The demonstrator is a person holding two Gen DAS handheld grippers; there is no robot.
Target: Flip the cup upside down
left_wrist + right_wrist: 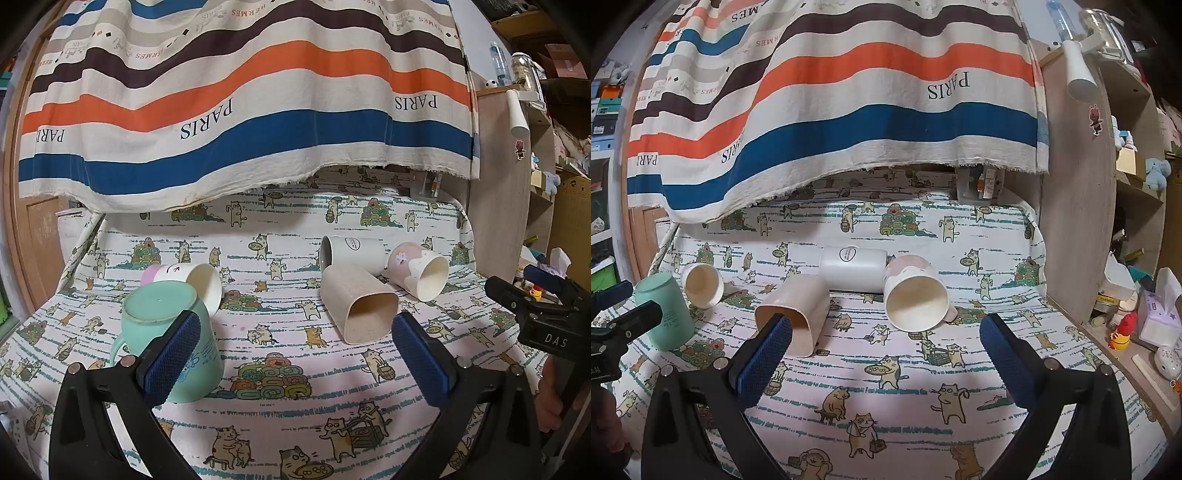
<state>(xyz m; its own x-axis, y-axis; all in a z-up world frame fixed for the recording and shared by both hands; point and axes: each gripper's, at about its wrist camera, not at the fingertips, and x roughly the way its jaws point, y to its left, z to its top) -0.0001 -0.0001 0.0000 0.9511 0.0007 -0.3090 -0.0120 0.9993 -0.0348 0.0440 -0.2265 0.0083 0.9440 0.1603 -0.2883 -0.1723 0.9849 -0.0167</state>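
Left wrist: left gripper [295,354] spread wide, nothing between the pads. Mint mug [168,339] already stands mouth-down at the left, just behind the left pad. Lilac cup [188,282] lies on its side right behind the mug, touching or nearly so. Beige cup [360,304] lies on its side ahead and right, square mouth toward the camera. White cup [351,251] lies behind it, pink cup [419,269] to its right. Right gripper body shows at the far right edge.

Right wrist: right gripper [886,360] also spread, holding nothing. Beige cup [796,314] lies just past the left pad, pink cup [916,293] ahead centre, mouth toward the camera, white cup [853,267] behind, touching both or nearly. Mint mug [666,312] far left.

Judgement: one done, four left. Pink is the likely pick for the right gripper. Pinch across the wall near mid-body, lift clear of white first, rotate mouth-down, set flat on the cloth [886,406]. Soft cloth could tip it; release only once the rim sits level.
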